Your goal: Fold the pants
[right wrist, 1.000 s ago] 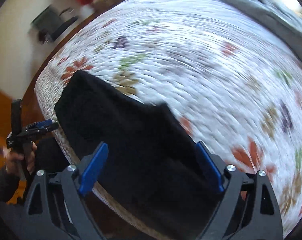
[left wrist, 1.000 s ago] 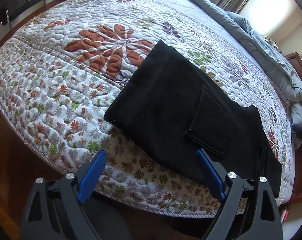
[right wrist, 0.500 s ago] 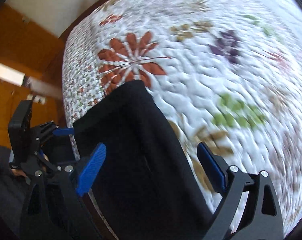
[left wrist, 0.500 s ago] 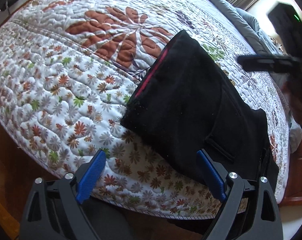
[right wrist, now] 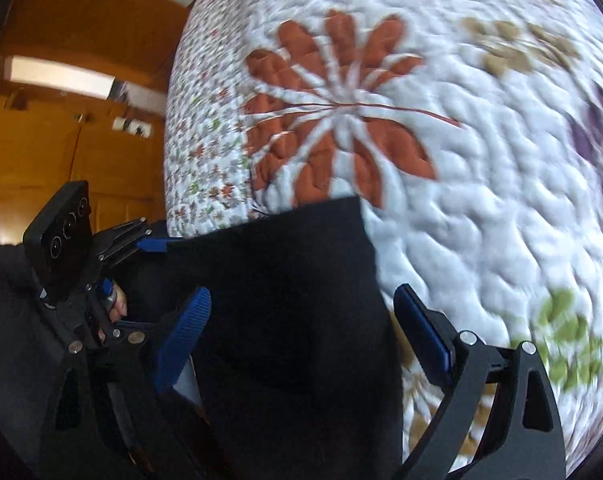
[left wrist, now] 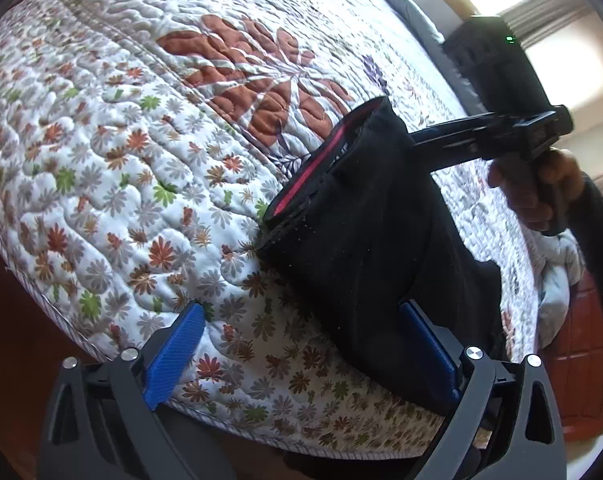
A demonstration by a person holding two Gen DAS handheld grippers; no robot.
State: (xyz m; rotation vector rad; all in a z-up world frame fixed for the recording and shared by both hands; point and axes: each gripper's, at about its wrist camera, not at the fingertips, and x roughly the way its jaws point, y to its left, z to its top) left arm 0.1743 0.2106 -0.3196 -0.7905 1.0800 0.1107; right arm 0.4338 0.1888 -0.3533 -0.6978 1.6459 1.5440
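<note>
On the flowered quilt (left wrist: pixel 113 168), near the bed's front edge, the black pants (left wrist: pixel 373 248) lie as a partly folded bundle, the waistband with its red lining turned toward the big rust-coloured leaf print; part of the cloth runs on toward the edge, where we cannot see how it ends. Our left gripper (left wrist: pixel 301 352) stands with its jaws wide apart, having just been opening further, and nothing is pinched between them; its right pad sits just beside the near edge of the bundle, its left pad over bare quilt. Our right gripper (right wrist: pixel 301 332) is likewise spread, its jaws astride the dark cloth without pressing on it; from the left wrist view we see it reaching in beside the far corner of the waistband, our hand (left wrist: pixel 541 188) on its handle.

We judge that the next move is a grip for another fold, and here lie the risks; if either pair of tongs closes too shallow, it may catch only the top layer, and the stack would peel open as we lift; if it bites too deep, it may take the quilt along and drag the bedding; should our two hands rise unevenly, the fold would skew; the hanging part may pull the bundle off the bed.
</note>
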